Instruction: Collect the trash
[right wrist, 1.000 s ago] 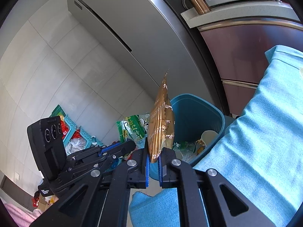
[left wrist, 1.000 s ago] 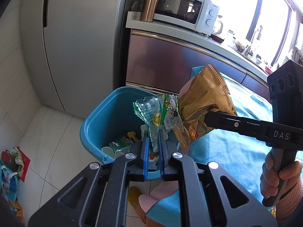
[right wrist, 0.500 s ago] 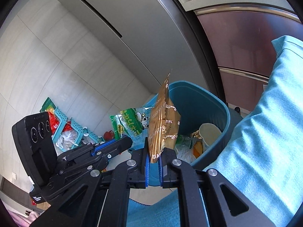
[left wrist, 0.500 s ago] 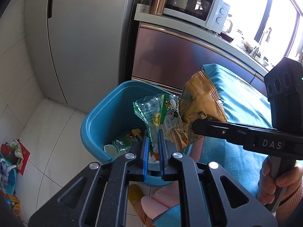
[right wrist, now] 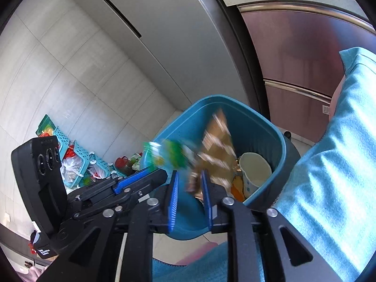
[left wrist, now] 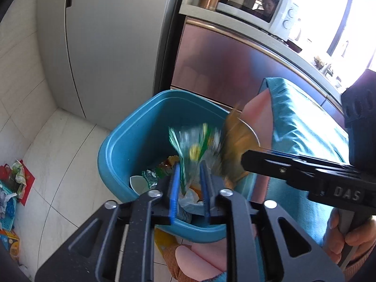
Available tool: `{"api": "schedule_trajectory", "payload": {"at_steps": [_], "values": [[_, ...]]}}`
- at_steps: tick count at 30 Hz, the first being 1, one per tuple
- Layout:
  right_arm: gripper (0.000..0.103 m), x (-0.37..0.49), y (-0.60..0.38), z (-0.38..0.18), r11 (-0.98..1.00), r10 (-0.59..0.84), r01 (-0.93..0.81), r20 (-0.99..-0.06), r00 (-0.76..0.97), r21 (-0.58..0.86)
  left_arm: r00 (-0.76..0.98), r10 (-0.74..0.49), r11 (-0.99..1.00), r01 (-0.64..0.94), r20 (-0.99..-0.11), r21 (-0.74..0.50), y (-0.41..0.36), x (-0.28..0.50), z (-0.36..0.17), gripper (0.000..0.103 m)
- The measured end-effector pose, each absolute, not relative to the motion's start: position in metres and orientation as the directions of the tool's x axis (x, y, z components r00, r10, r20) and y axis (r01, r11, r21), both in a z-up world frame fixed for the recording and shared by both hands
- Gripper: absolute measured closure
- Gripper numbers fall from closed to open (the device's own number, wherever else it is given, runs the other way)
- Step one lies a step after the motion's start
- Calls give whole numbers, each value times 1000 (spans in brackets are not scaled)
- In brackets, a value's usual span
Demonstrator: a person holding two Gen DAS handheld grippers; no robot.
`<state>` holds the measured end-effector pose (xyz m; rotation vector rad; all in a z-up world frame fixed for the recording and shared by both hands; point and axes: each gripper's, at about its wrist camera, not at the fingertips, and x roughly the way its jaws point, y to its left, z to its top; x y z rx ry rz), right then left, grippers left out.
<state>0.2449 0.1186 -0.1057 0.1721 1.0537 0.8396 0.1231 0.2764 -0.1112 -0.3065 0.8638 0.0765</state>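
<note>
Floor tiles (left wrist: 54, 155), pale and glossy, run from the blue trash bin (left wrist: 122, 150) to a grey refrigerator (left wrist: 105, 42) in the left wrist view. Beside it a copper-fronted cabinet carries a worktop (left wrist: 270, 37) with a white microwave (left wrist: 256, 7). The left hand-held gripper (left wrist: 189, 171) has its blue pads parted, and a clear green-printed wrapper (left wrist: 192, 145), motion-blurred, sits between and above them over the bin; whether it touches the pads is hard to judge. The right hand-held gripper (left wrist: 249, 161) reaches in from the right near a blurred golden snack bag (left wrist: 235, 141). A teal cloth (left wrist: 300, 127) covers the surface at right.

From the right wrist view, the right hand-held gripper (right wrist: 189, 185) stands parted, the golden snack bag (right wrist: 218, 145) blurred over the trash bin (right wrist: 279, 145), which holds a paper cup (right wrist: 255, 166). Teal baskets (right wrist: 77, 155) of clutter lie on the floor by the tiled wall.
</note>
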Motion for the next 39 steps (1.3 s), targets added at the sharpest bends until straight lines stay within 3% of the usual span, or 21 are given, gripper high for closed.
{"api": "schedule_trajectory", "payload": {"at_steps": [7,12,19,20,26,39], "values": [[78,241,111,-104,681,694,-519,-681,233,517,647,-59,947,-204,-760,-247,281,124,-119,71],[67,232,92,-98,689,692,-523,-670,269,502,687,-57,954,-177,-724,-243,278,111,-109,53],[33,194,43,-72,737,659,-534,-616,431,414,783,-2,976,-134,-622,-172,258,77,-79,7],[26,188,36,-68,751,645,-532,-606,464,392,801,9,978,-131,-599,-160,254,70,-75,6],[7,137,-11,-43,858,507,-462,-525,684,227,873,49,989,-110,-485,-98,219,43,-47,6],[7,45,-108,-21,983,181,-166,-327,927,73,953,13,997,-36,-304,-71,133,10,-15,6]]}}
